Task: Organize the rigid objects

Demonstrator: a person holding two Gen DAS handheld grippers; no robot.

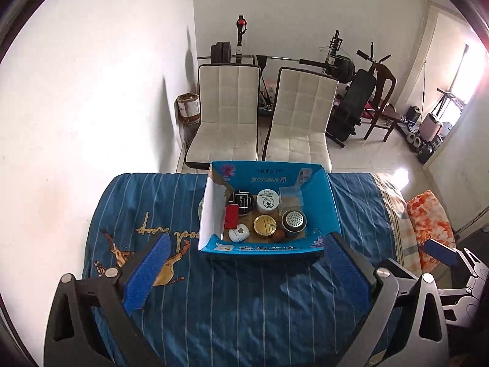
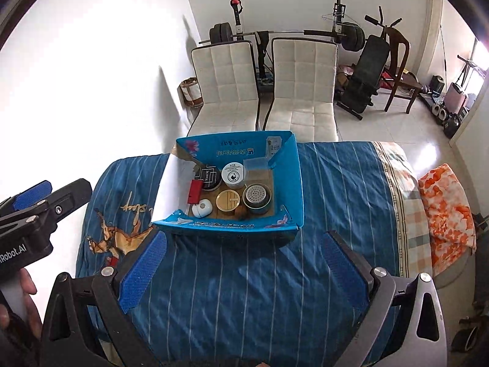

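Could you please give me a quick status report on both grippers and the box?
Left gripper and right gripper open, empty. Blue cardboard box on bedspread, items inside. Path clear.

We cannot read the print on the blue box (image 1: pixel 266 247); its near wall hides the brown ball (image 1: pixel 279 235) partly.

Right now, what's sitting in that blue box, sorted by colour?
Black: 1, round tin
White: 2, round jar, small oval gadget
Red: 1, flat case
Gold: 1, round tin
Silver-topped: 1, perforated-lid jar
Clear: 1, plastic box
Brown: 1, small ball
Total: 8
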